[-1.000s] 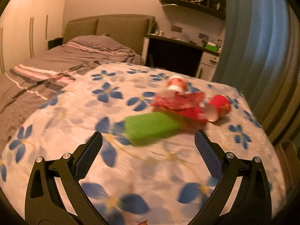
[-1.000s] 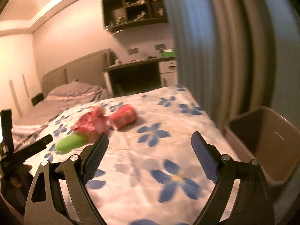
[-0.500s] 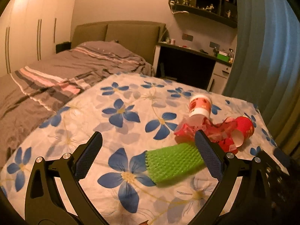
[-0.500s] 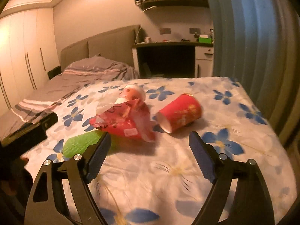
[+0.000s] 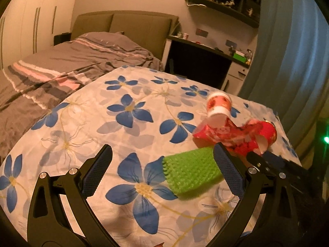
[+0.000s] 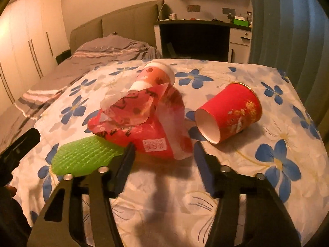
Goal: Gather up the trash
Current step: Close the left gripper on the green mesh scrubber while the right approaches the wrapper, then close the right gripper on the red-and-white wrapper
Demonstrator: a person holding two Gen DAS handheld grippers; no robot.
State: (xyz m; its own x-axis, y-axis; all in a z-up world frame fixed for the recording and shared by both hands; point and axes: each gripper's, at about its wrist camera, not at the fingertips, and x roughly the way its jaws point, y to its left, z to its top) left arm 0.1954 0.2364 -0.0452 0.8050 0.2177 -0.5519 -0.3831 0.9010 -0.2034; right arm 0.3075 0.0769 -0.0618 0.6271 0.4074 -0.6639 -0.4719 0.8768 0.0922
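A crumpled red wrapper [image 6: 144,121] lies on the floral cloth [image 6: 277,164], and its near edge reaches between the fingertips of my right gripper [image 6: 164,150]. The jaws are closing, and the pads are not pressing on the wrapper. A red paper cup [image 6: 230,115] lies on its side to the right. An orange cup with white rims [image 6: 156,76] lies behind the wrapper, and a green bumpy pad [image 6: 84,156] lies to the left. My left gripper [image 5: 162,158] stands open and empty, its right finger over the green pad [image 5: 191,173]. In its view the wrapper [image 5: 222,131] lies beyond.
A bed with a grey duvet [image 5: 72,61] lies behind and to the left. A dark desk [image 6: 195,39] stands at the back, a blue curtain [image 6: 287,20] hangs on the right, and wardrobe doors [image 6: 24,41] line the left. The cloth drops off at its right edge [image 6: 312,123].
My right gripper swung left and came in low over the cloth up to the red wrapper, and its jaws narrowed. In the left wrist view the trash slid to the right and nearer.
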